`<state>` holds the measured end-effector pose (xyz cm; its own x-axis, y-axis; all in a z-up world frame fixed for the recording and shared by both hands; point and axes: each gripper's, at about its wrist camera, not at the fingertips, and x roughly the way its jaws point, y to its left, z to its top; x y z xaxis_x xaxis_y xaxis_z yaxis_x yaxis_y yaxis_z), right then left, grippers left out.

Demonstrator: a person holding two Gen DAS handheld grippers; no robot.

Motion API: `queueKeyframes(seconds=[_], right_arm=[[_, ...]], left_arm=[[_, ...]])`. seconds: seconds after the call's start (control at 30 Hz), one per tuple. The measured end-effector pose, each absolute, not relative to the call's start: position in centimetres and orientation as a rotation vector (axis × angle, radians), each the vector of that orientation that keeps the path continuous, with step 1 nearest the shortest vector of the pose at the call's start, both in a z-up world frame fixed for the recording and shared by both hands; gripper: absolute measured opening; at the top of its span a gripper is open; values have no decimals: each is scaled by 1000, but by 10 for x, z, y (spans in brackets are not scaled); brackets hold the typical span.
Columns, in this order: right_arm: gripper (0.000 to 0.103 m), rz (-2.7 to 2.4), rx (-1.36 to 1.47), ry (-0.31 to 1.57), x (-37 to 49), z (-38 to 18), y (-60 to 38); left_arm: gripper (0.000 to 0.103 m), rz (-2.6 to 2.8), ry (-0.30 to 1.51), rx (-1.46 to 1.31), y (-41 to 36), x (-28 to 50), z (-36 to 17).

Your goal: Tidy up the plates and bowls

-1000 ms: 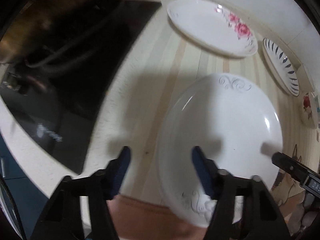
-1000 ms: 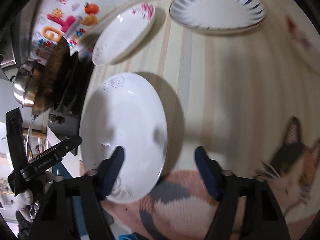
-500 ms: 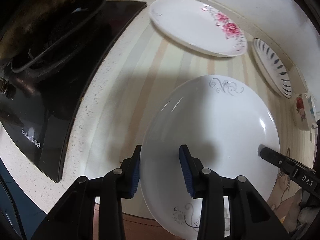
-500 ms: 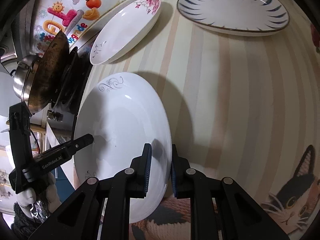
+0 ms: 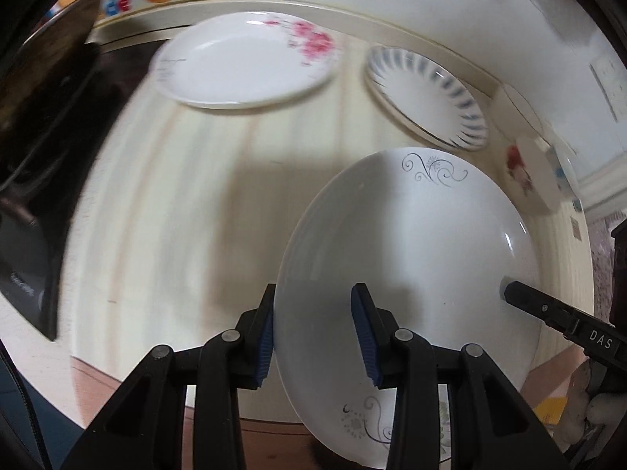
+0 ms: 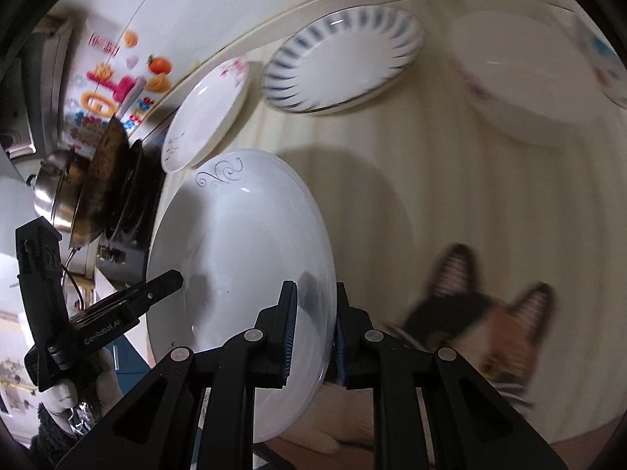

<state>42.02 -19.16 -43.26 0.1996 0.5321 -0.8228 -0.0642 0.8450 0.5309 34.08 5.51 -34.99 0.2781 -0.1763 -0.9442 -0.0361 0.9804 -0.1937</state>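
The left tool [image 5: 313, 337] grips the near-left rim of the white scroll-patterned plate [image 5: 411, 266], one blue pad beneath the rim and one on the inner face. The right tool's tip [image 5: 521, 293] touches its right edge. Beyond, a pink-flowered plate [image 5: 243, 62] and a blue-striped plate [image 5: 423, 94] lie on the striped surface [image 5: 188, 203].

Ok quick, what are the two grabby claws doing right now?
Left gripper: jaws just closed, clamped on the rim of the white plate.
Right gripper: jaws just closed, clamped on the same plate's opposite rim.
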Motion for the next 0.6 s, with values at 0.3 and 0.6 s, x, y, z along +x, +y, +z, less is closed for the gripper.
queueKeyframes(seconds=[0.3, 0.6], right_arm=[[19, 325, 471, 1330, 401, -453, -262], [19, 314, 492, 1338, 398, -469, -287]], left_arm=[[34, -170, 1326, -127, -8, 344, -369], [34, -147, 1347, -62, -31, 350, -381]])
